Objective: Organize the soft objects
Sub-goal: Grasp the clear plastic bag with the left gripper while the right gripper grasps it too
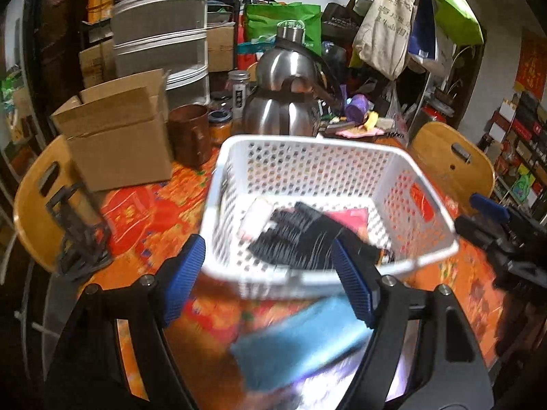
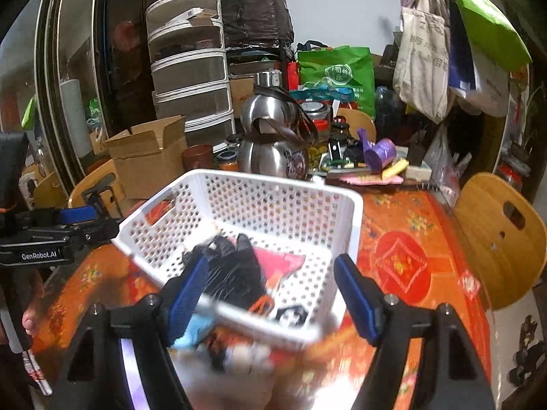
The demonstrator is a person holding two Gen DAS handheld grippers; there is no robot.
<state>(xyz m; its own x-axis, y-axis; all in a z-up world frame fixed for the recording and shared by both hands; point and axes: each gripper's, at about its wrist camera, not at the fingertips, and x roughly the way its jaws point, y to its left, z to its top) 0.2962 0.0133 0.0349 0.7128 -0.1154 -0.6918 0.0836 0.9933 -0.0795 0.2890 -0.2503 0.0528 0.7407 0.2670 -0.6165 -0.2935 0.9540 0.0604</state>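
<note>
A white perforated basket (image 1: 420, 184) (image 2: 273, 184) stands on the orange-red tablecloth. Inside lie a black glove (image 1: 294, 235) (image 2: 236, 270), a pink cloth (image 1: 352, 218) (image 2: 280, 261) and a small white item (image 1: 256, 217). A blue cloth (image 1: 301, 345) (image 2: 195, 331) lies on the table in front of the basket, blurred. My left gripper (image 1: 270, 280) is open and empty, just before the basket's near rim, above the blue cloth. My right gripper (image 2: 273, 297) is open and empty at the basket's near rim. It also shows in the left wrist view (image 1: 492, 222).
A cardboard box (image 1: 116, 136), a brown cup (image 1: 188, 133), jars and a steel kettle (image 1: 283, 95) stand behind the basket. Wooden chair backs (image 1: 37, 201) (image 2: 495, 242) flank the table. Drawers, bags and clutter fill the back.
</note>
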